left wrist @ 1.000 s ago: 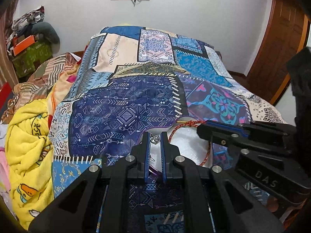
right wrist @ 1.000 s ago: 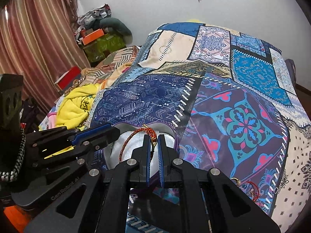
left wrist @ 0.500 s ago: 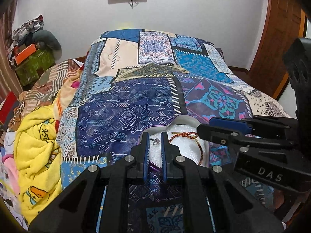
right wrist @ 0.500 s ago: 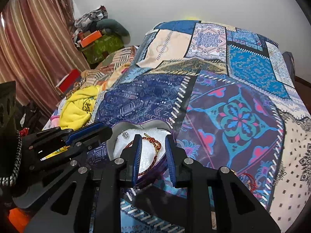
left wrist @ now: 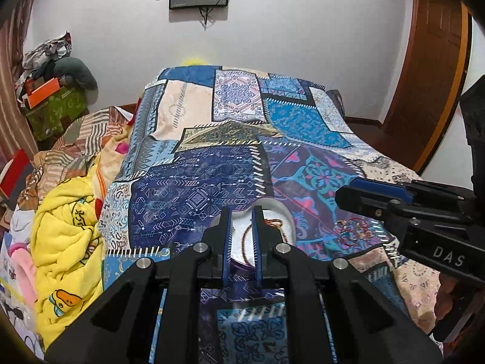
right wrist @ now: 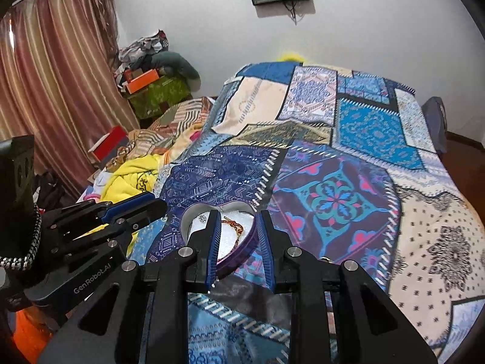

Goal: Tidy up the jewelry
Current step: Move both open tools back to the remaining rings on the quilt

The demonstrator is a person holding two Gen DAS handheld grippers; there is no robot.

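1. Far left: yellow blanket (left wrist: 66,227) heaped at the bed's edge, well apart from the work and no part of it.
2. Left claw (left wrist: 241,212): just opening to a narrow gap, nothing pinched between the fingers. Hovering over the near-left side of the box, tilted down; fits a release into the box rather than a grasp.
3. Centre: heart-shaped box (right wrist: 188,215) lying lidless on the patchwork bedspread (left wrist: 197,182), white lining up, so pieces can drop straight in. Inside: a red-orange cord bracelet (right wrist: 233,224) and a small silvery piece (right wrist: 202,218), possibly an earring, too small to tell.
4. Right claw (right wrist: 236,215): just opened as well, gap somewhat wider, empty. Poised above the box's right lobe with the bracelet visible below between the fingers, apparently not touching it.
5. Right: thin red loops (left wrist: 353,227) lying loose on the bedspread near the box, not yet inside; probably the next to collect.
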